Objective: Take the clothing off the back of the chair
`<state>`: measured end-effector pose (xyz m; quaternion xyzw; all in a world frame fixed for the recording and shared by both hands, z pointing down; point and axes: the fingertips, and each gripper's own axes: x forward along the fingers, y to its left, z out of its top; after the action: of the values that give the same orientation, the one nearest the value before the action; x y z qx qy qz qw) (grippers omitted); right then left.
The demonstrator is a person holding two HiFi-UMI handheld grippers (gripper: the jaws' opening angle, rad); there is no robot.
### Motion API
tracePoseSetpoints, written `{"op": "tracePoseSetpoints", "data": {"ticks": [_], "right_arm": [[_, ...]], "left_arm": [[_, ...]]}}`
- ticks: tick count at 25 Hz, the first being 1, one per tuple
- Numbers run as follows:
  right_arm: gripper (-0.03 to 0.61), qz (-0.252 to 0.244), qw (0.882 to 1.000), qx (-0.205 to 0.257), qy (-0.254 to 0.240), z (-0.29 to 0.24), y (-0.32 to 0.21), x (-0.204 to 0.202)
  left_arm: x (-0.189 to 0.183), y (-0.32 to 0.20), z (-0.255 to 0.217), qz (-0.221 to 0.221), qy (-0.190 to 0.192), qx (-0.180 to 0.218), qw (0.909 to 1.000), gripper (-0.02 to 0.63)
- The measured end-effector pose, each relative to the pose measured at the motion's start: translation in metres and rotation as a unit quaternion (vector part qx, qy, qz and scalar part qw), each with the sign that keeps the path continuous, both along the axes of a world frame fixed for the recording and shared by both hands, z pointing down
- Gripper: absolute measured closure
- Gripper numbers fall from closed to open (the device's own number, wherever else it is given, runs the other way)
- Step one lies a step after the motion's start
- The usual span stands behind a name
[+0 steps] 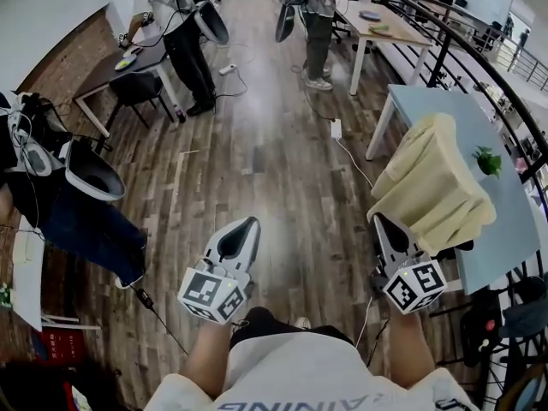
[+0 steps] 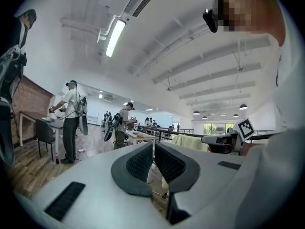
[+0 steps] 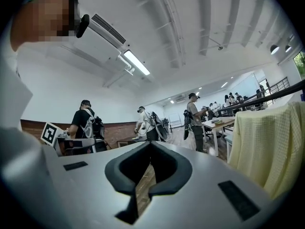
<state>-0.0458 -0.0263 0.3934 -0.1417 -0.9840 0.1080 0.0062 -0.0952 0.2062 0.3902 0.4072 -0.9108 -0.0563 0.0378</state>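
Wood floor underfoot. Head view only: one plant on blue table. One yellow garment; two grippers, left gripper and right gripper, both closed, empty.

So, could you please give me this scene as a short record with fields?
clothing: pale yellow garment, draped over the chair back, not yet taken
left gripper: shut, empty
right gripper: shut, empty, garment to its right
table: light blue, beside the chair, small plant on it
floor: wooden planks
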Motion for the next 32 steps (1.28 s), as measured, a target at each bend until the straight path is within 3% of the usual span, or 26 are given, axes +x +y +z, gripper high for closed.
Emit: {"op": "tracePoseSetpoints", "data": {"ticks": [6,17,24,32], "right_arm": [[0.555,0.041,0.999,-0.002,0.005,0.015,-0.029,-0.038],[0.555,0.174,0.985,0.005,0.004,0.004,-0.066,-0.153],[0.555,0.272,0.962,0.009,0.011,0.003,-0.082,-0.192],[0.557,0.380,0.925,0.023,0.023,-0.001,-0.132,-0.172]], "left_arm": [[-0.059,-0.036,0.014,0.044,0.005,-0.002,0.9990,0.571],[-0.233,-0.090,0.005,0.166,0.001,0.003,0.9861,0.571],[-0.312,-0.132,0.007,0.261,0.009,0.002,0.9652,0.571],[-0.329,-0.214,0.025,0.360,0.036,0.004,0.9321,0.571]]}}
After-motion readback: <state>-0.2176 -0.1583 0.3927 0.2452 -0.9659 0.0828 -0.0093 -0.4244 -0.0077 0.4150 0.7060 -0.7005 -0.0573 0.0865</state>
